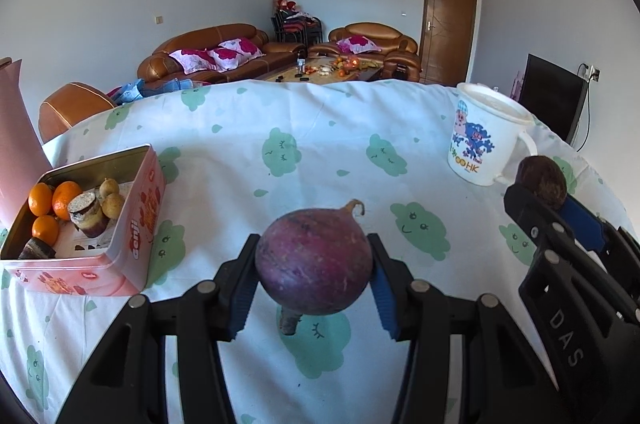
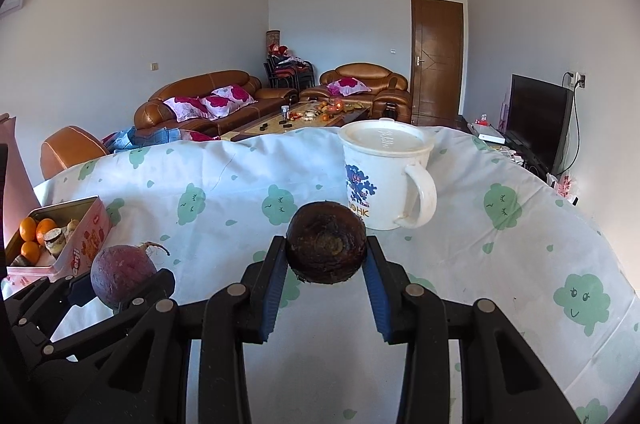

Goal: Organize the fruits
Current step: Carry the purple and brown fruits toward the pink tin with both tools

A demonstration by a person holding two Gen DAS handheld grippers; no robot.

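My left gripper is shut on a round purple sweet potato with a curled root tip, held above the tablecloth. My right gripper is shut on a dark brown round root; this root and the right gripper also show at the right of the left wrist view. The sweet potato in the left gripper appears at the lower left of the right wrist view. An open pink tin at the left holds oranges, small pale fruits and dark cut pieces.
A white lidded mug with a blue cartoon print stands at the right, just beyond the brown root. The table wears a white cloth with green cloud faces. Sofas, a coffee table, a door and a television lie beyond the far edge.
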